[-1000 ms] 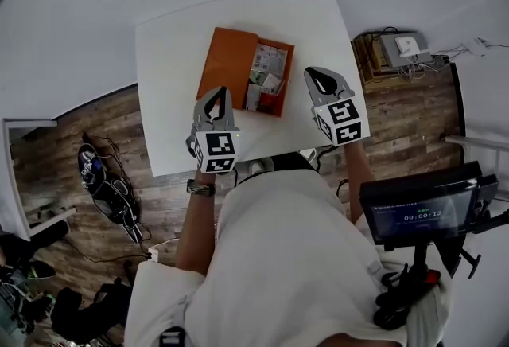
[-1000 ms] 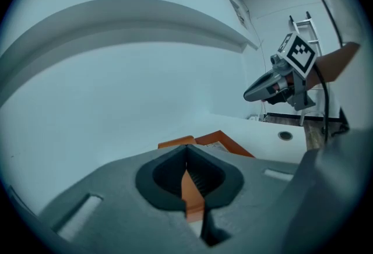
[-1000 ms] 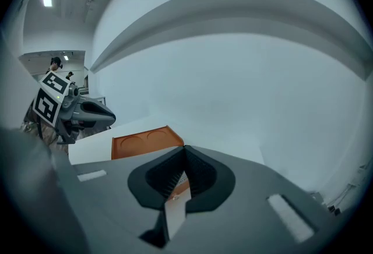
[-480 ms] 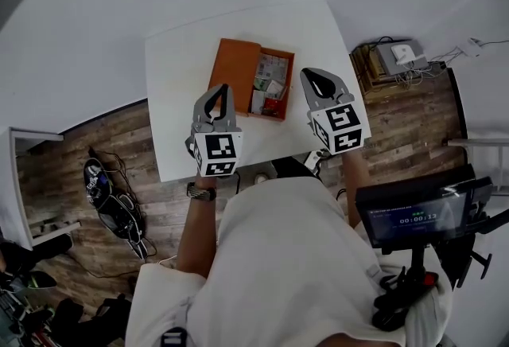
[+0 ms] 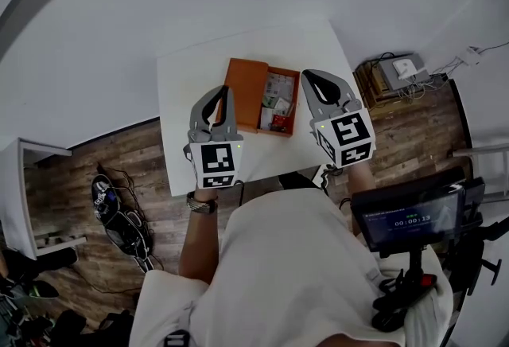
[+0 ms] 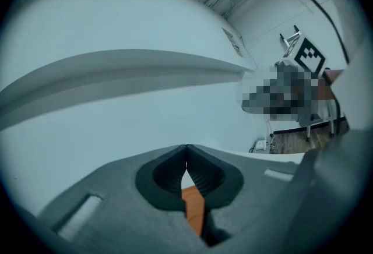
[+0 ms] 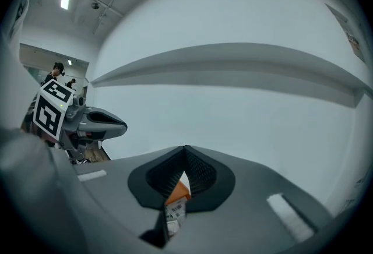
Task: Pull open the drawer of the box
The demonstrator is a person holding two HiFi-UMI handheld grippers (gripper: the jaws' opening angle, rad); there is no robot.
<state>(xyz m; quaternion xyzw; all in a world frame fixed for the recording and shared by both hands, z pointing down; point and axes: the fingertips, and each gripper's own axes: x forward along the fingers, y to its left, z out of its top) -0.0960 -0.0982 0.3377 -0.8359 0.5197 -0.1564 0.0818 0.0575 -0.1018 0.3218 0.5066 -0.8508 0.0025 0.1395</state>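
An orange box [image 5: 246,86] lies on the white table [image 5: 191,91], its drawer [image 5: 278,99] pulled out to the right and full of small packets. My left gripper [image 5: 226,92] hangs above the table's near edge, just left of the box, shut and empty. My right gripper [image 5: 305,75] hovers by the drawer's right end, also shut on nothing. In the left gripper view the fingertips of the left gripper [image 6: 186,147] meet, and the orange box [image 6: 192,206] shows below them. In the right gripper view the right gripper [image 7: 185,148] is closed too, with the box [image 7: 178,191] beneath it.
The table is small, with wooden floor [image 5: 103,154] on the left, right and near sides. A low wooden shelf with devices and cables [image 5: 398,57] stands to the right. A screen on a stand [image 5: 406,214] is near my right side. Gear and cables [image 5: 115,206] lie on the floor at left.
Both grippers have risen and drawn back from the box, still shut. The table and the open box now look smaller and farther off in the head view.
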